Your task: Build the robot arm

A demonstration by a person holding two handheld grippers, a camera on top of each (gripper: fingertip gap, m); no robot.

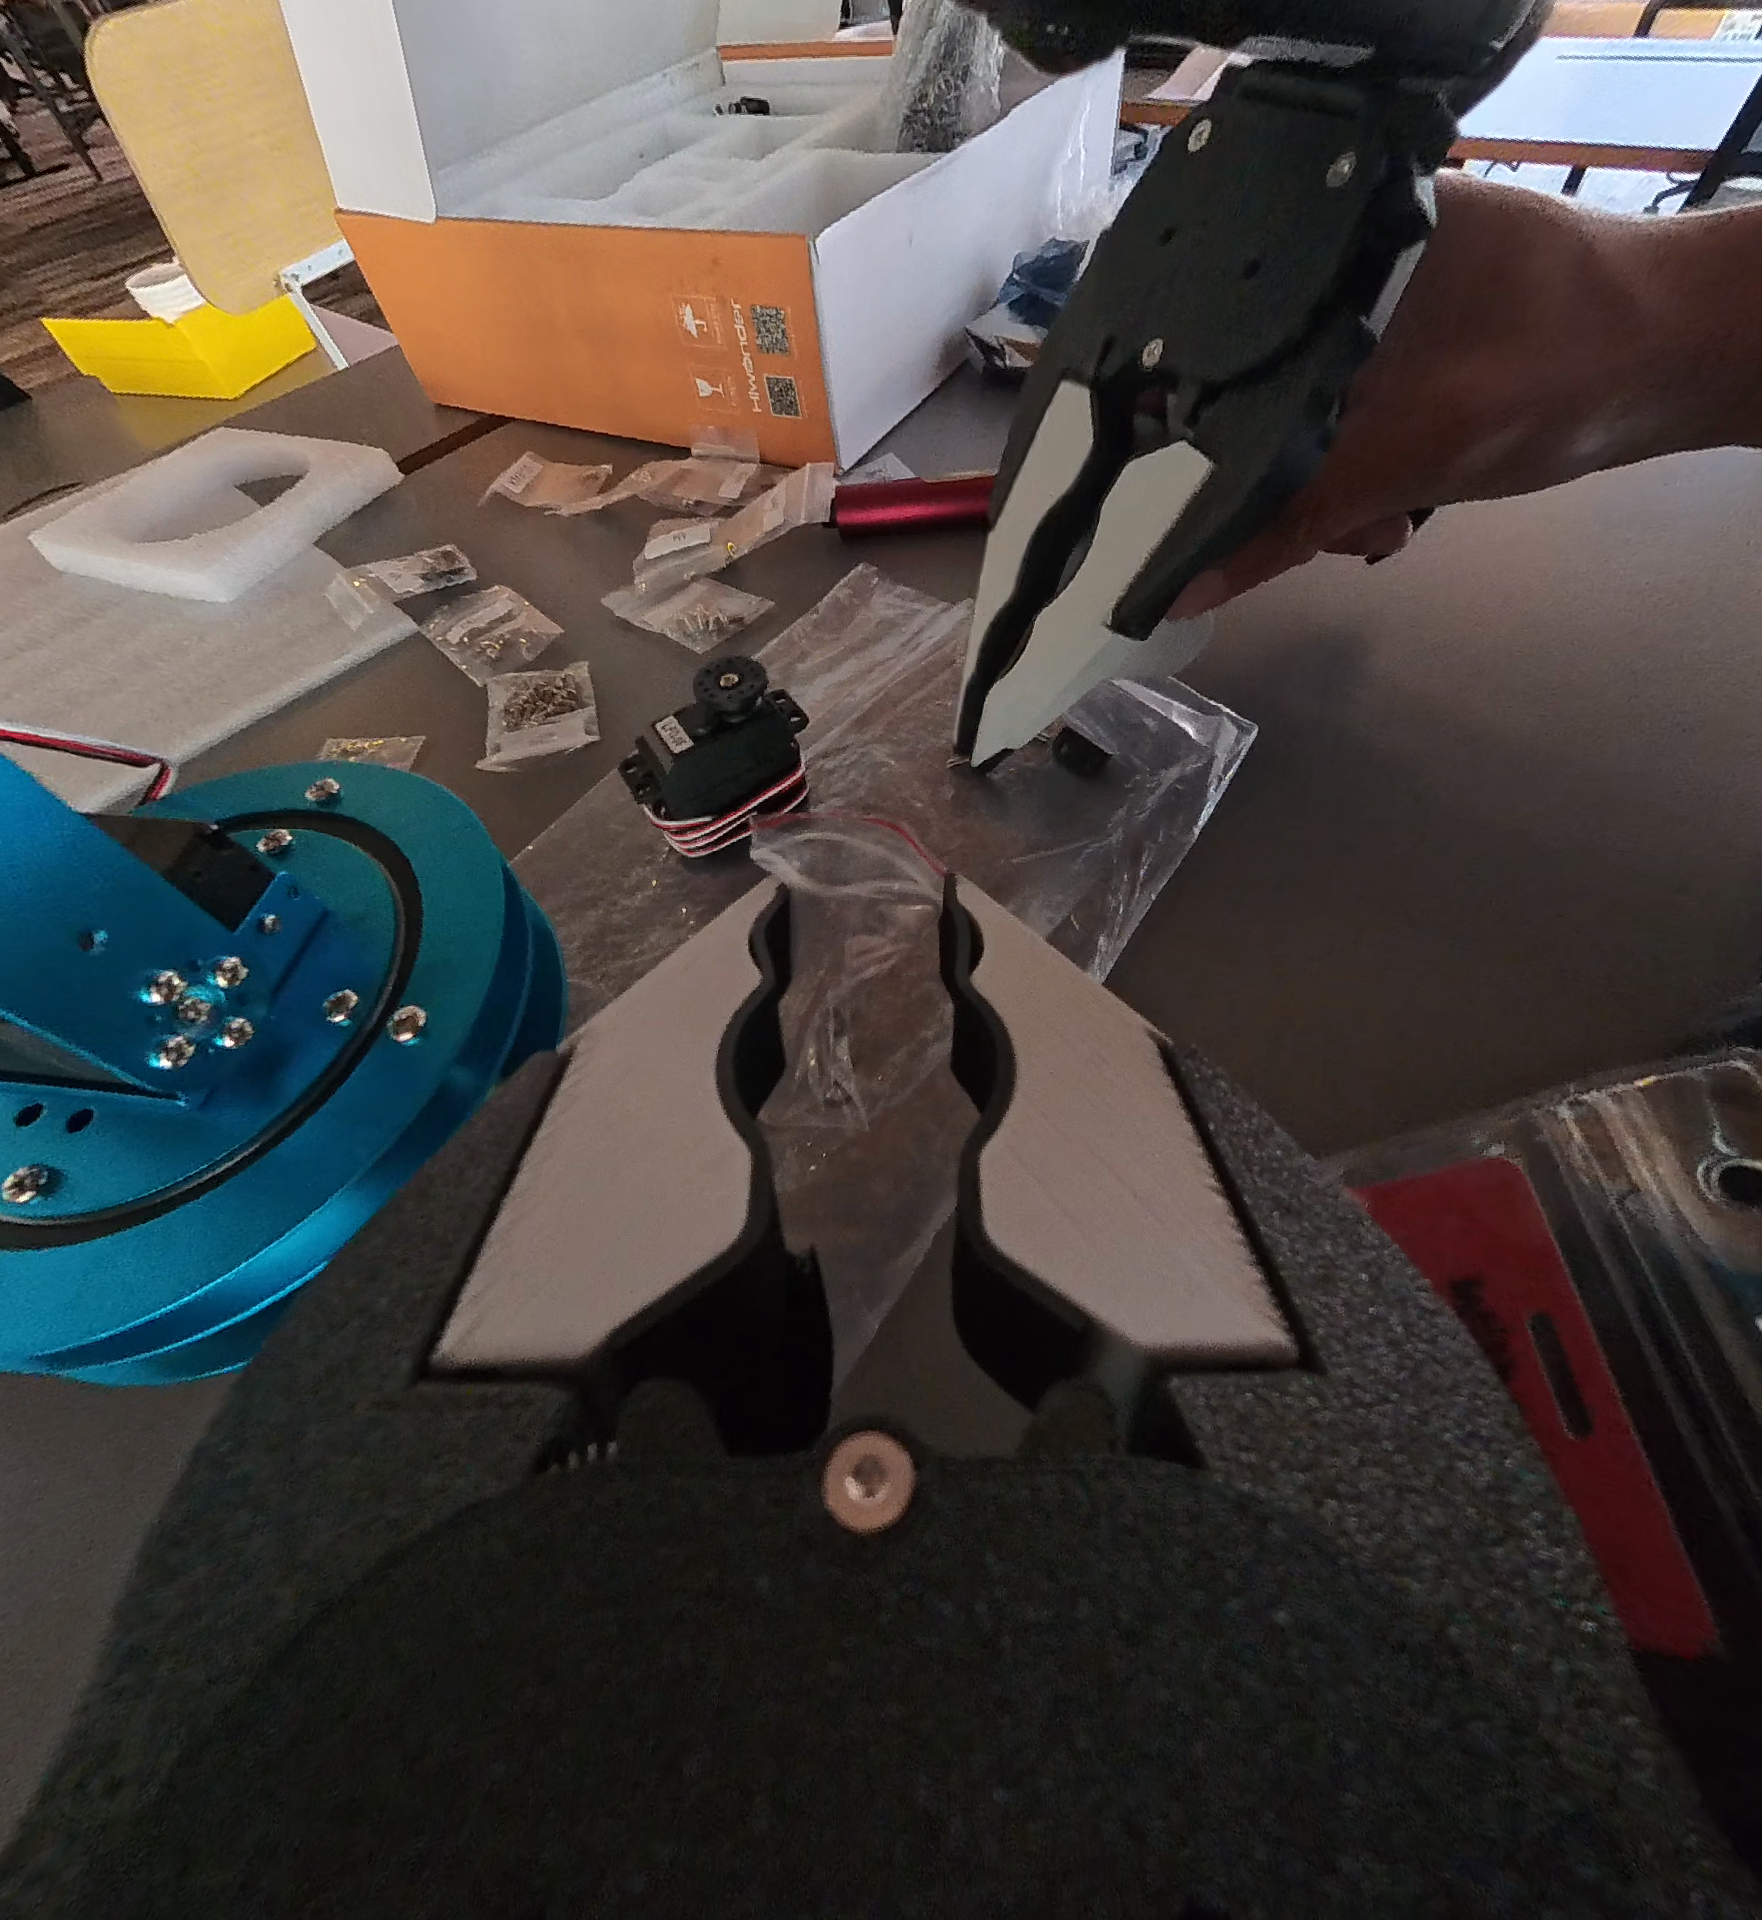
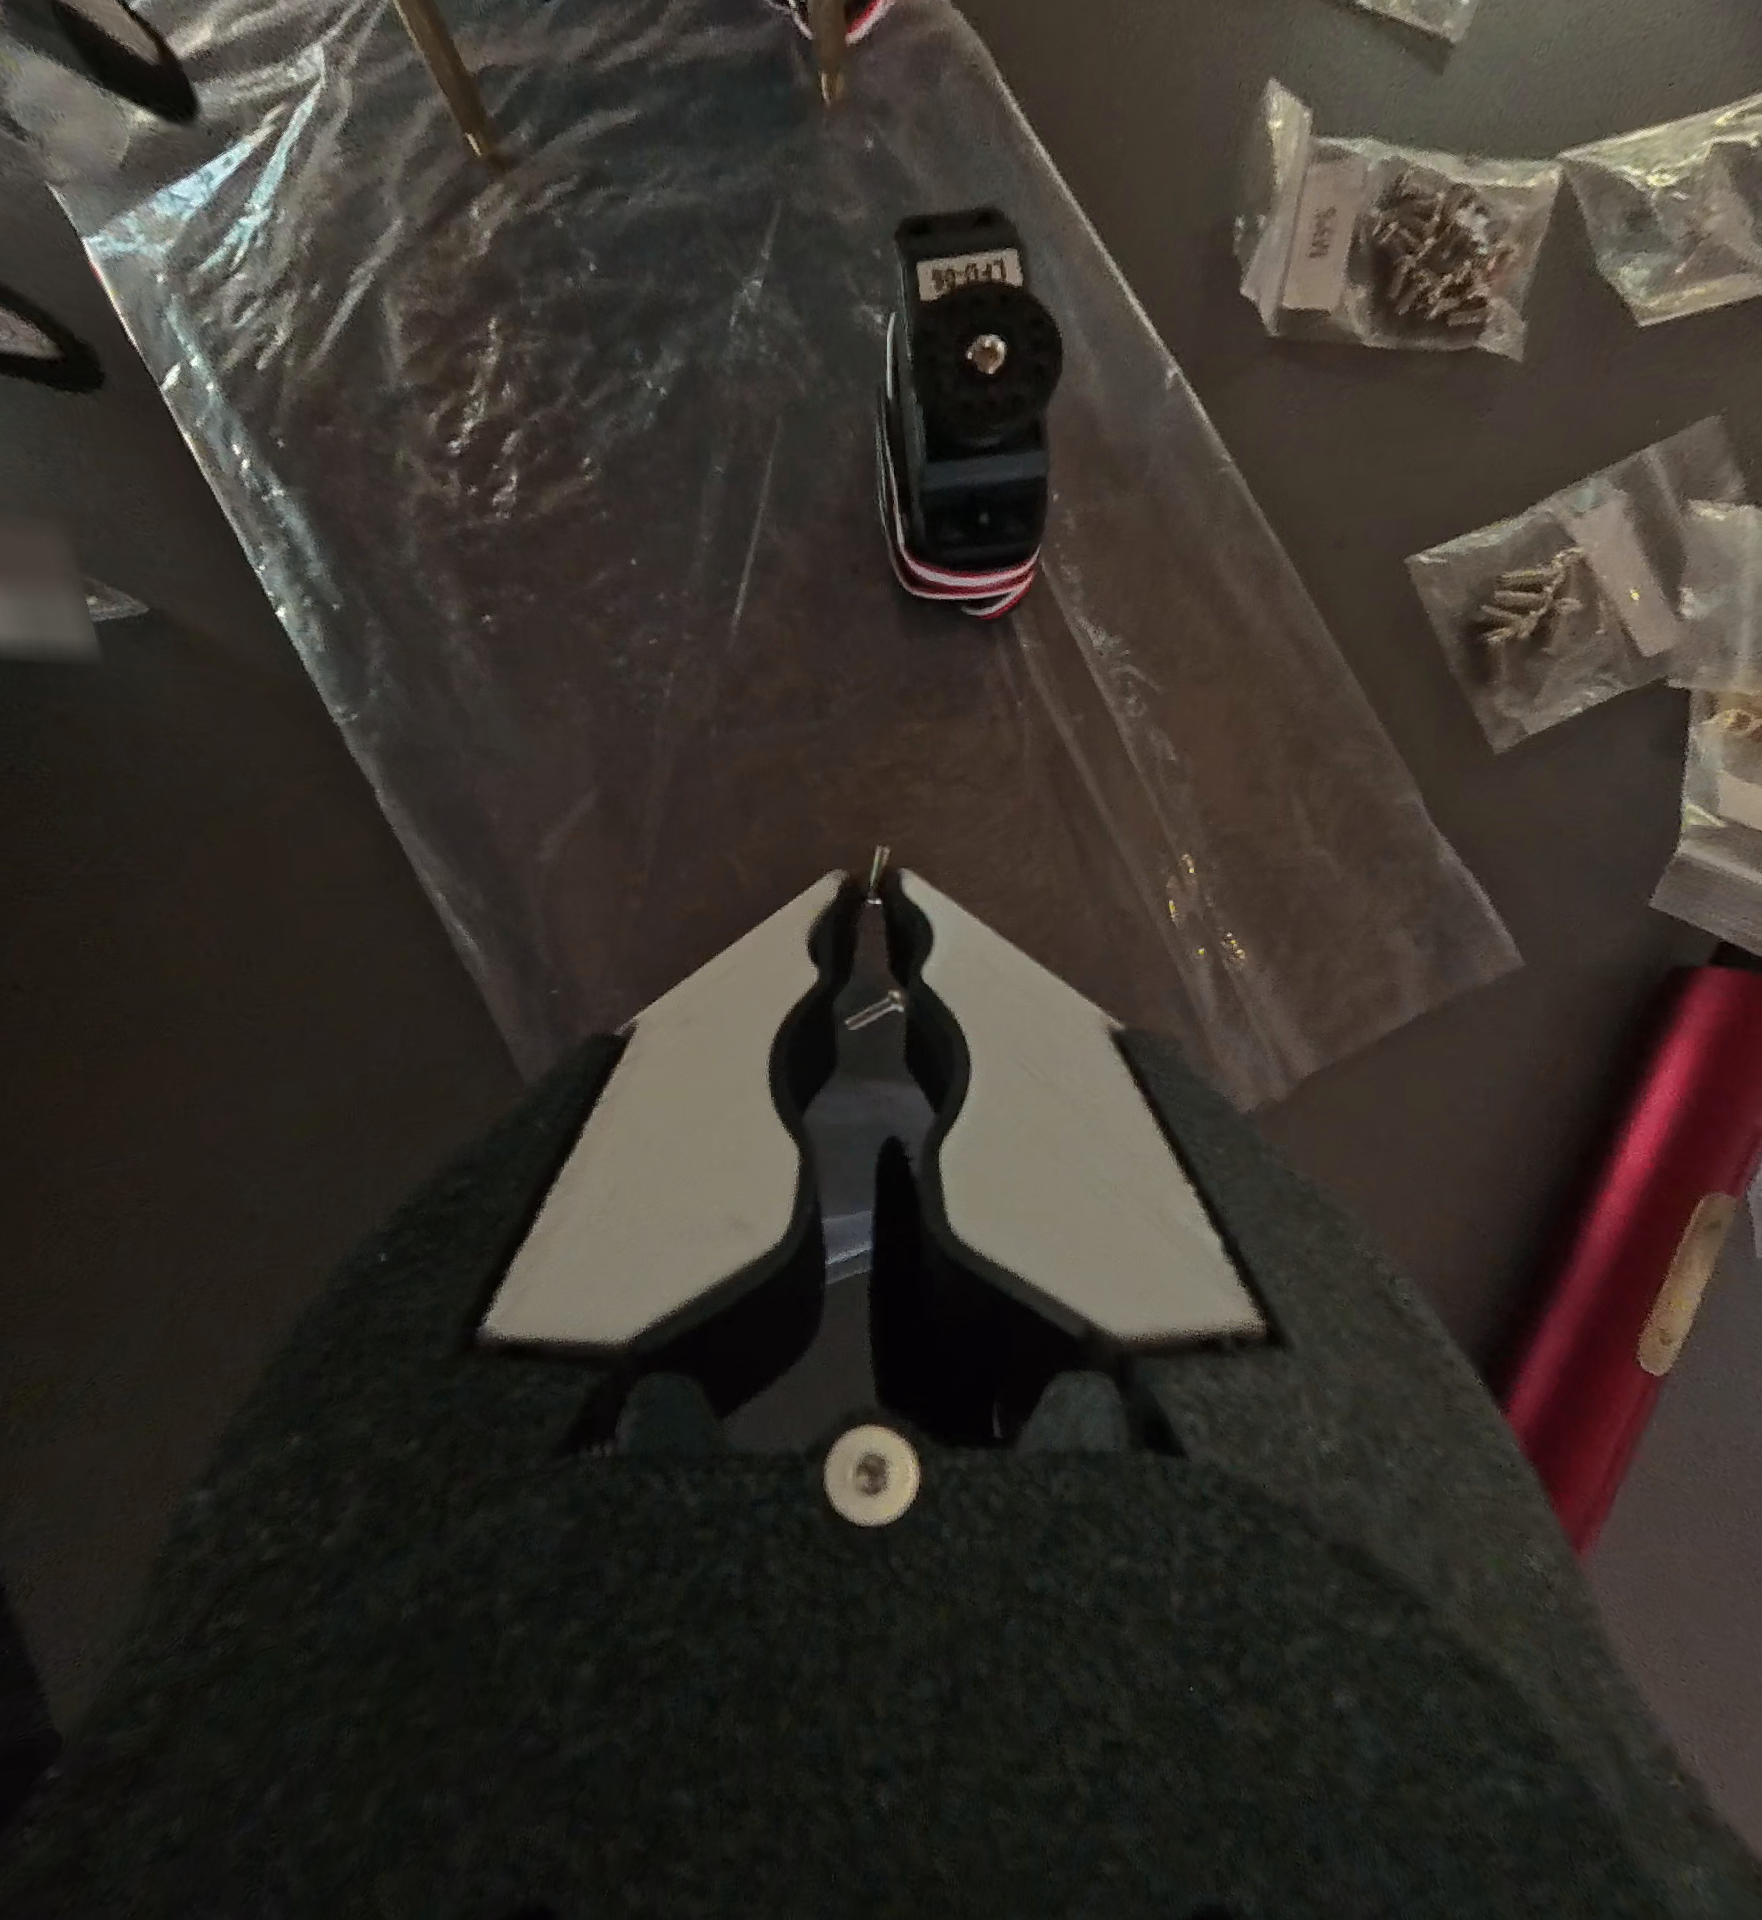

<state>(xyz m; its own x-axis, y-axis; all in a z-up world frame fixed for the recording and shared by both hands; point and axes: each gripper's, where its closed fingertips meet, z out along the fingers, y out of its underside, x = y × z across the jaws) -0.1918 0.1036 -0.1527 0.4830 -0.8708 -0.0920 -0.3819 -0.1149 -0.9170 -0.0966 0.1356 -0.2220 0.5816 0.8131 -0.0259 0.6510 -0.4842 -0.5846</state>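
The right gripper point(image 2: 872, 883), its tips nearly together, pinched a small screw point(image 2: 875, 871) over the clear plastic sheet point(image 2: 565, 499); a second screw point(image 2: 877, 1010) lay between its fingers. The left gripper point(image 1: 864, 899), parted narrowly, enclosed a small clear bag point(image 1: 846, 997) loosely. Beyond stood a black servo point(image 1: 716, 764), a blue metal base point(image 1: 181, 1091) and, toward the table's far edge, an orange box point(image 1: 596, 312).
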